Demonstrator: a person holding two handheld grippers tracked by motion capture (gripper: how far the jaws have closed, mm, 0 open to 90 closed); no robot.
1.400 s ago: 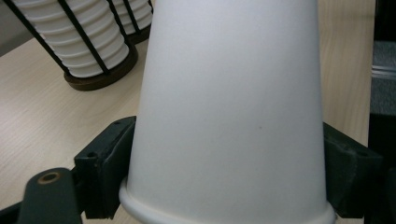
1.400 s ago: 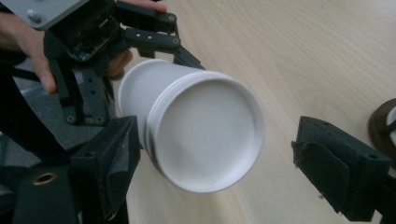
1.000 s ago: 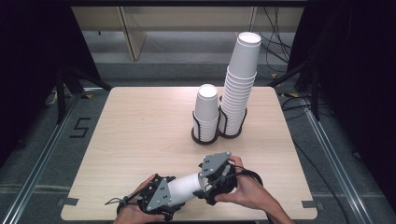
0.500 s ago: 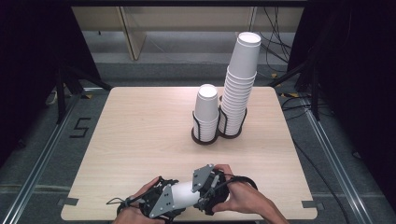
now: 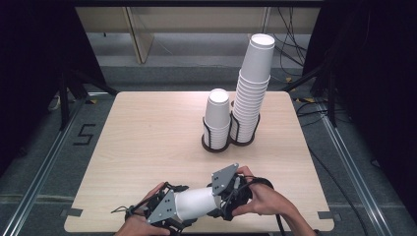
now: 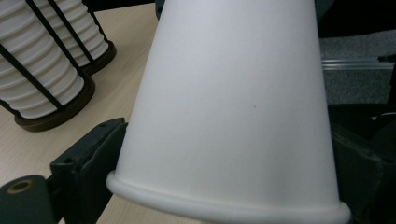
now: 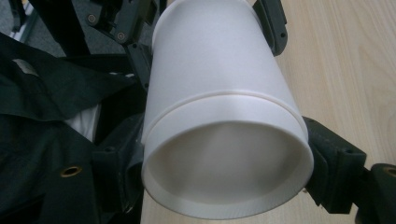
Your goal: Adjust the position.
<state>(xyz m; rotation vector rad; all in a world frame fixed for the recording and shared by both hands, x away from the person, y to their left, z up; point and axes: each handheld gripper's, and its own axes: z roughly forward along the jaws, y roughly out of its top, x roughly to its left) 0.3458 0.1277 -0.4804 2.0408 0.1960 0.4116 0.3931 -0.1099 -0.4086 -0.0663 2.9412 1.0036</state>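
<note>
High view: nested cups (image 5: 196,204) lying sideways at near table (image 5: 147,132) edge, well in front of rack (image 5: 216,142) (short stack beside tall stack). Left gripper (image 5: 164,211) jaws just opening, flanking rim, pad contact unclear. Right gripper (image 5: 228,189) clamping outer cup's wall. Cups seeming not yet separated; placing remaining. Fingertips hiding behind cups.

A wooden table (image 5: 147,132) carries two black cup holders (image 5: 216,143), seemingly touching.
</note>
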